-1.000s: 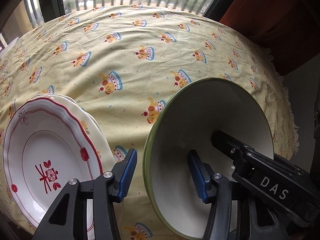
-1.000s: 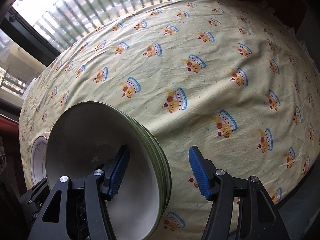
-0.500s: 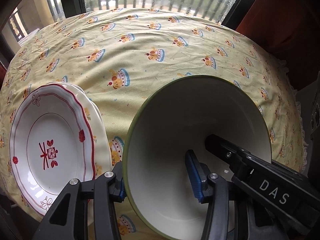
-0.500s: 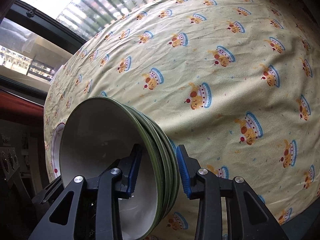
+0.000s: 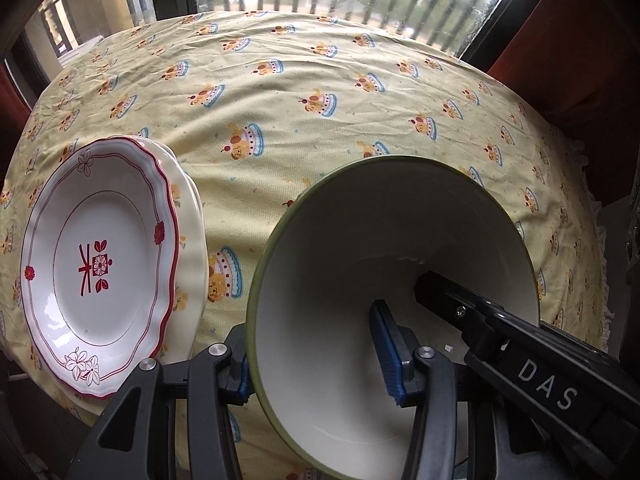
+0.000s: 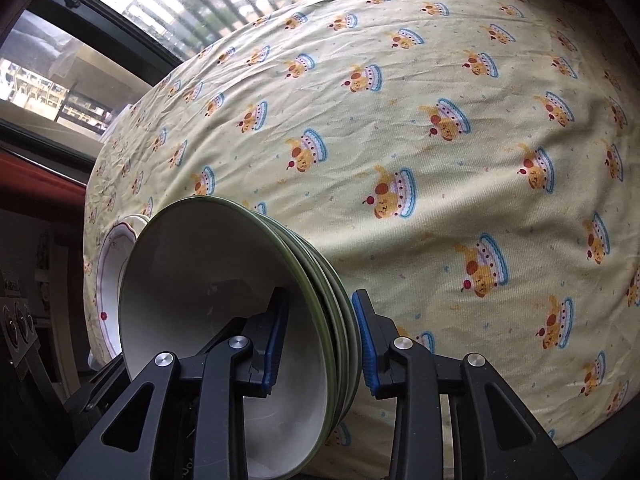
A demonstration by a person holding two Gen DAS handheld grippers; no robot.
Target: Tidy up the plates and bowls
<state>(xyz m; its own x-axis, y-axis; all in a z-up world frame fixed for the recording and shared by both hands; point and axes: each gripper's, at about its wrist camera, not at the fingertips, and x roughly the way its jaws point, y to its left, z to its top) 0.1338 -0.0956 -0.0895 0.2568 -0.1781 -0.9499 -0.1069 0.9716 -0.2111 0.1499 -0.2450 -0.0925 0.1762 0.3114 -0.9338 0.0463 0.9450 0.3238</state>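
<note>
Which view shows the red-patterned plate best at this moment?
The left wrist view: the red-patterned plate faces the camera whole, scalloped rim and centre motif clear, lying on a cream plate. The right wrist view shows only a sliver of its rim behind the stacked green-rimmed bowls.

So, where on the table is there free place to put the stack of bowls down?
The tablecloth is bare from the bowl stack out to the window side and to its right. The near left corner is crowded: the red-rimmed plates lie just beside the bowls, with only a narrow strip of cloth between.
</note>
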